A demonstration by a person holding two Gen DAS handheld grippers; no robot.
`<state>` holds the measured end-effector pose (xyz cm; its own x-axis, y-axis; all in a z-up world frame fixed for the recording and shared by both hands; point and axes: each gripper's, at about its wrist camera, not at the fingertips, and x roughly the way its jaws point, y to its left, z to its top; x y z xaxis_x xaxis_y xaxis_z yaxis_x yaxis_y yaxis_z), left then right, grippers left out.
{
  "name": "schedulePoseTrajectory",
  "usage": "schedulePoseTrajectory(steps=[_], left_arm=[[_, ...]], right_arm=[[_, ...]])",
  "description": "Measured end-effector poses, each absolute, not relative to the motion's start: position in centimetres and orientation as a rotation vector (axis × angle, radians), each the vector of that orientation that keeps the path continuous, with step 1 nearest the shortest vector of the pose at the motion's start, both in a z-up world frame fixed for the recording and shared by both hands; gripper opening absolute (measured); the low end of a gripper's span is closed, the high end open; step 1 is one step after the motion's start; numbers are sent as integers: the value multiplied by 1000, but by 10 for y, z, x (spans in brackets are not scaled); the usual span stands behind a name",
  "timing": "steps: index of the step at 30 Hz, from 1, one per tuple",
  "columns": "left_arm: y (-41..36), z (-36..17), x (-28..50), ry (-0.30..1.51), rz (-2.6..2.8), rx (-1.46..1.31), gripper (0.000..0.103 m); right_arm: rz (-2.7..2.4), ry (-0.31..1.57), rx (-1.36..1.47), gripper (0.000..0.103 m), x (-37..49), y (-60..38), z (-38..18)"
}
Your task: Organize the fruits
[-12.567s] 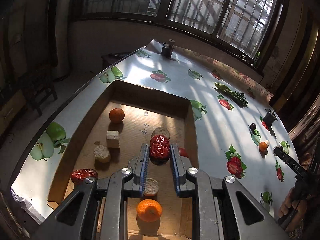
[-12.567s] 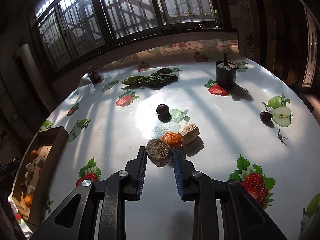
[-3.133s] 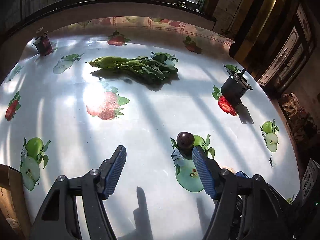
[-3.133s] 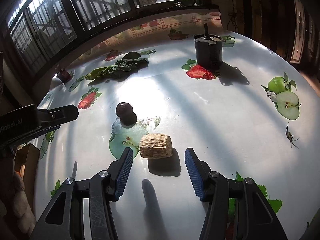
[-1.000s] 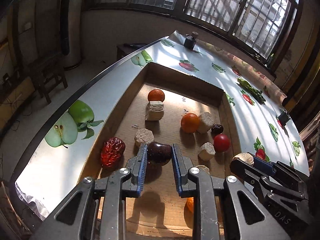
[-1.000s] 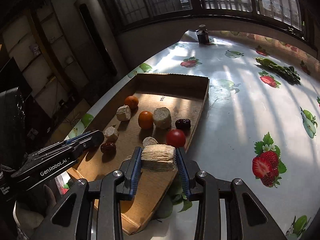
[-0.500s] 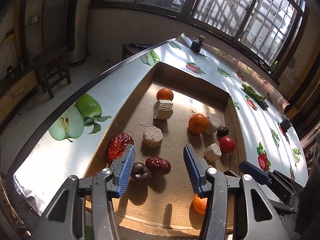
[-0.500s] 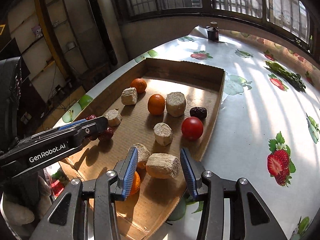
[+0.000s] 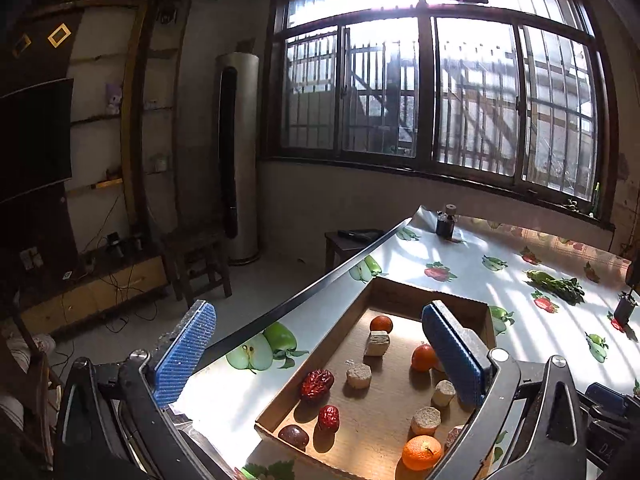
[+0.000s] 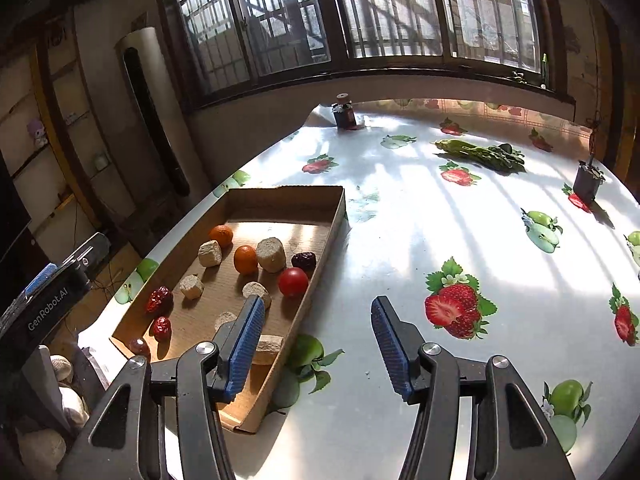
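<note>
Fruits lie in the cardboard tray (image 10: 320, 232), below and ahead of both tools. The left tool (image 9: 320, 356) has just been opening and stands wide with nothing between its pads; a dark plum (image 9: 293, 436) and a red date (image 9: 329, 417) rest just beneath it. The right tool (image 10: 316, 344) has also been opening, empty, with the beige chunk (image 10: 269, 349) beside its left pad. Farther ahead sit an orange (image 10: 245, 259) and a tomato (image 10: 293, 281); beyond the tray, greens (image 10: 480, 152) lie on the desk (image 10: 400, 240).

The right gripper's left finger (image 10: 244, 346) covers half the pale roll (image 10: 269, 349) at six o'clock in the cardboard tray (image 10: 320, 236). Counter (image 10: 400, 240) cut off at three.
</note>
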<state>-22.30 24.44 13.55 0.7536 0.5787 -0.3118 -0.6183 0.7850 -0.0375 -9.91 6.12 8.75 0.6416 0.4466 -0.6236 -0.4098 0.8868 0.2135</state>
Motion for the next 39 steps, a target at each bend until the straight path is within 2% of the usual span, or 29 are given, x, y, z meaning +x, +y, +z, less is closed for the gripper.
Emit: schedulePoseTrajectory(steps=[3, 11, 19, 39], left_arm=[[229, 141, -227, 267, 660, -96, 103], [216, 134, -202, 447, 577, -122, 103], [199, 121, -187, 526, 559, -88, 103], [197, 97, -174, 652, 479, -131, 103]], right_arm=[[465, 715, 81, 61, -106, 49, 89], [429, 678, 24, 70, -122, 42, 87], [389, 667, 11, 75, -122, 29, 83], [375, 685, -107, 78, -127, 50, 67]])
